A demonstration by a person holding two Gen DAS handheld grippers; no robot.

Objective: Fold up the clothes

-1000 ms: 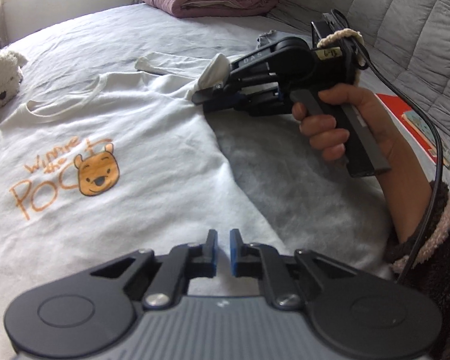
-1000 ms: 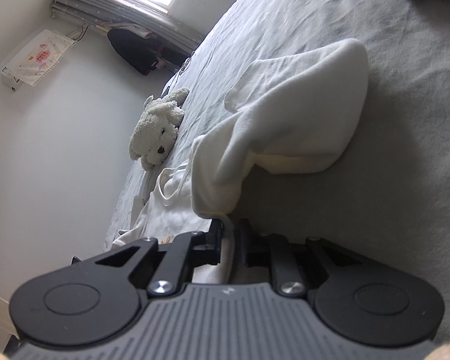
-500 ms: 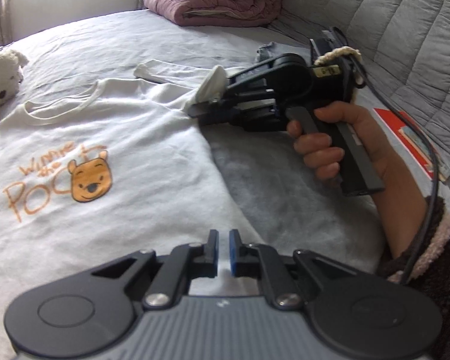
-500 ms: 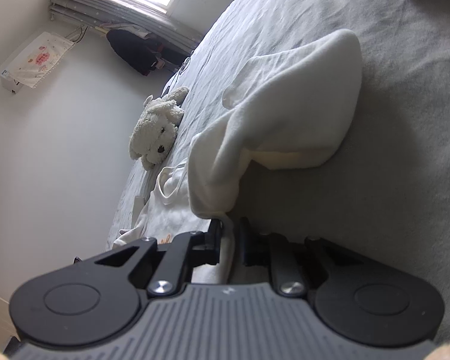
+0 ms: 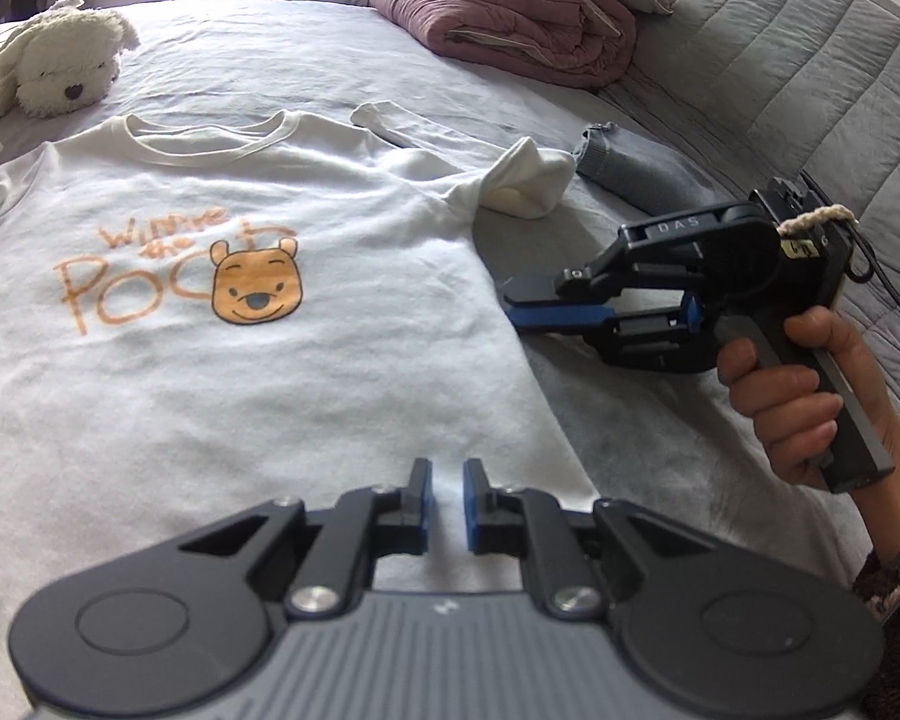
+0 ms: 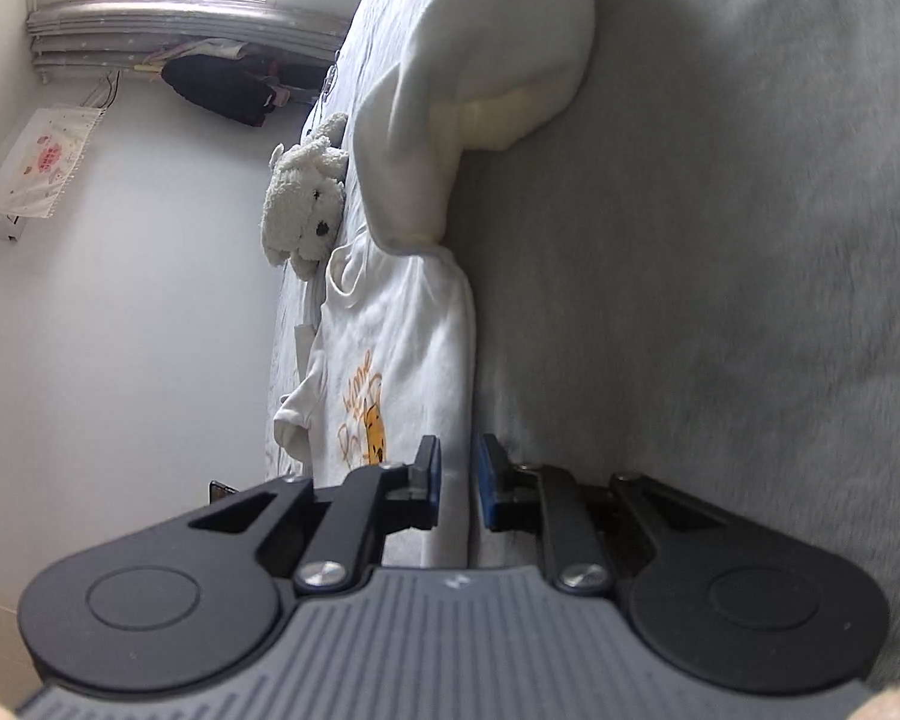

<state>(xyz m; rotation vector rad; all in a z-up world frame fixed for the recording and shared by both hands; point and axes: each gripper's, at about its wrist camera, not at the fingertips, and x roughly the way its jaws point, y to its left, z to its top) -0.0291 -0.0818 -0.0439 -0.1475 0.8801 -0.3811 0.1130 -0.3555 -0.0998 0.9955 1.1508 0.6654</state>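
Grey bed (image 5: pixel 630 420), T-shirt (image 5: pixel 270 360) beside right tool (image 5: pixel 546 306)

Left gripper (image 5: pixel 447 504) jaws slightly parted, right gripper (image 5: pixel 513 303) hand-held (image 5: pixel 792 396), jaws parted, empty

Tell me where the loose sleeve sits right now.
In the left wrist view the sleeve lies bunched at the upper right of the white T-shirt, beyond the right hand-held gripper, beside a grey garment.

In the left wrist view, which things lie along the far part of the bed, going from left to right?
White plush dog → T-shirt collar → bunched white sleeve → grey garment. The folded pink blanket lies farther back.
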